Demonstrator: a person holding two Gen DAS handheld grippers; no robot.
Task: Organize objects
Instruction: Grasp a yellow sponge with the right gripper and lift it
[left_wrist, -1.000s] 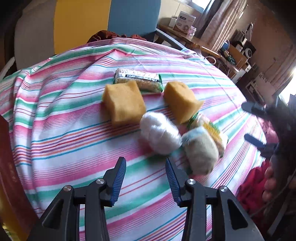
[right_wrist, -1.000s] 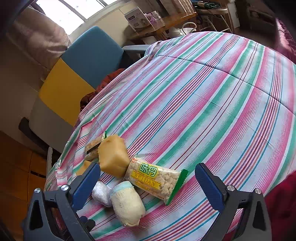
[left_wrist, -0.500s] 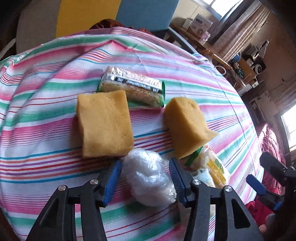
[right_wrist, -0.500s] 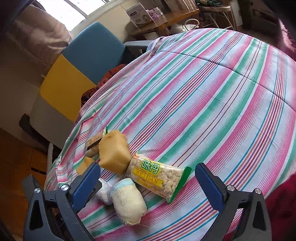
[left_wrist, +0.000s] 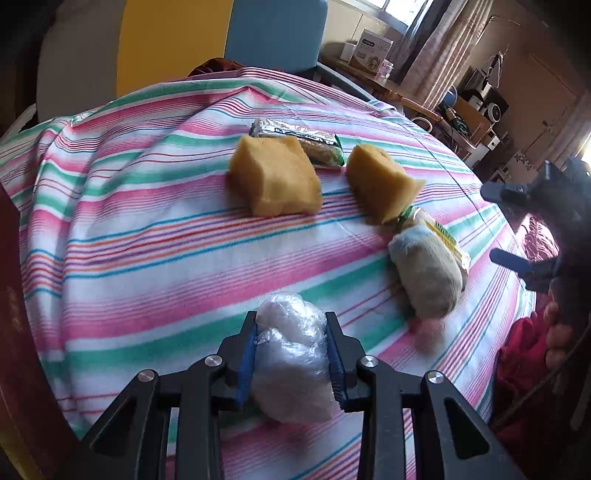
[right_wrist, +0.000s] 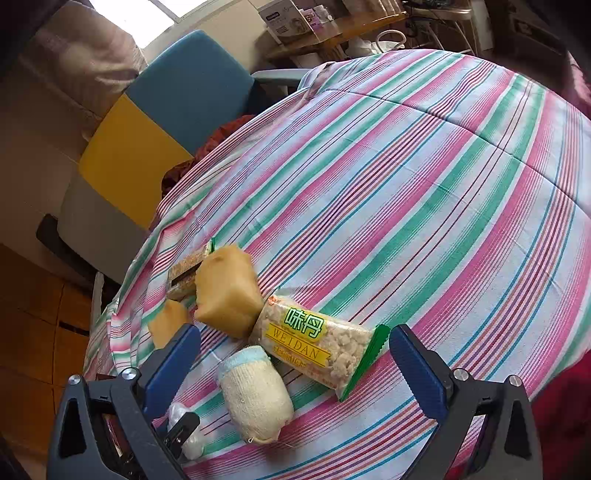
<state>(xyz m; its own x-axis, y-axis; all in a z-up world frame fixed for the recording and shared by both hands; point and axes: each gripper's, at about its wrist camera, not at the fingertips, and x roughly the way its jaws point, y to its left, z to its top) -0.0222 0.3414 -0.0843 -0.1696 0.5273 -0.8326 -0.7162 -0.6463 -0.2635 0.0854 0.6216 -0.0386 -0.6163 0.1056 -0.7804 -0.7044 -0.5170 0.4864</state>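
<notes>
Two blue-padded fingers of the left gripper (left_wrist: 291, 345) are pressed against the sides of a crumpled clear plastic bundle (left_wrist: 291, 365), which is pinched at the near edge of the pink, green and white striped tablecloth (left_wrist: 147, 236). The right gripper (right_wrist: 291, 354) is held spread wide, nothing between its pads. Beyond it a cream knitted roll with a pale blue cuff (right_wrist: 255, 395) is seen touching a yellow-labelled clear snack packet (right_wrist: 317, 343). Farther off, two yellow sponge blocks (left_wrist: 275, 181) are set near a silver foil-wrapped bar (left_wrist: 295, 138).
</notes>
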